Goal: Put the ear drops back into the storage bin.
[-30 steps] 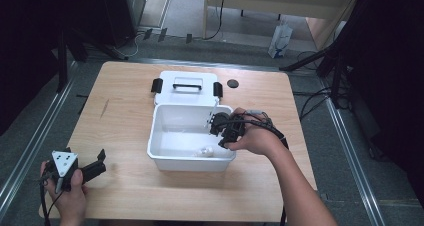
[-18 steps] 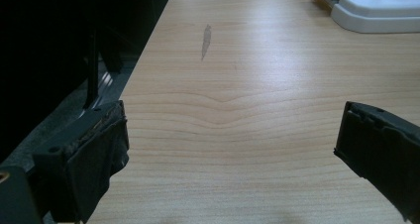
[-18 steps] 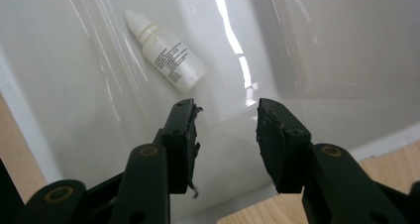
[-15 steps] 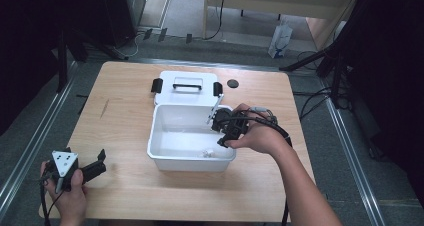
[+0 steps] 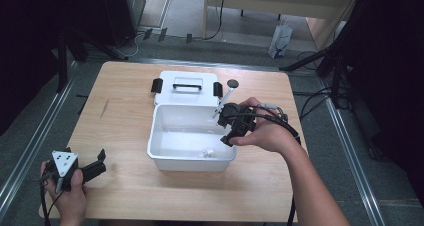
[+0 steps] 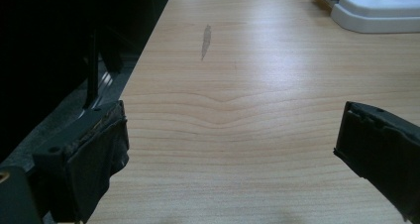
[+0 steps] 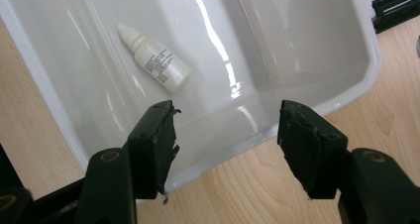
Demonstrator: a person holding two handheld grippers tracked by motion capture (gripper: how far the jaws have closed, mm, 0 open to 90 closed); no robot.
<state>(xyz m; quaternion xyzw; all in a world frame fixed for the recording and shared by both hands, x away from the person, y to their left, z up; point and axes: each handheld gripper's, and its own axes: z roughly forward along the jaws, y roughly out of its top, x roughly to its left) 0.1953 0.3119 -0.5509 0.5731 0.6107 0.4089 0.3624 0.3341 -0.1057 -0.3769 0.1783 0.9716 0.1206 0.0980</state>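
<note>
Right gripper point(image 7: 225, 135) opening, empty; one bottle point(image 7: 156, 58) in one bin point(image 7: 297, 60).

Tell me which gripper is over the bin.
The right gripper, over the white bin's right rim, jaws just opening with nothing between them; a small bottle lies inside. The left gripper sits open at the table's near-left corner.

Small dropper bottle point(image 7: 157, 60) in the white tub point(image 7: 297, 45): printed label present, lettering too small to read.

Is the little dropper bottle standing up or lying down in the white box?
Lying down: the dropper bottle rests on its side on the floor of the white box, cap on.
</note>
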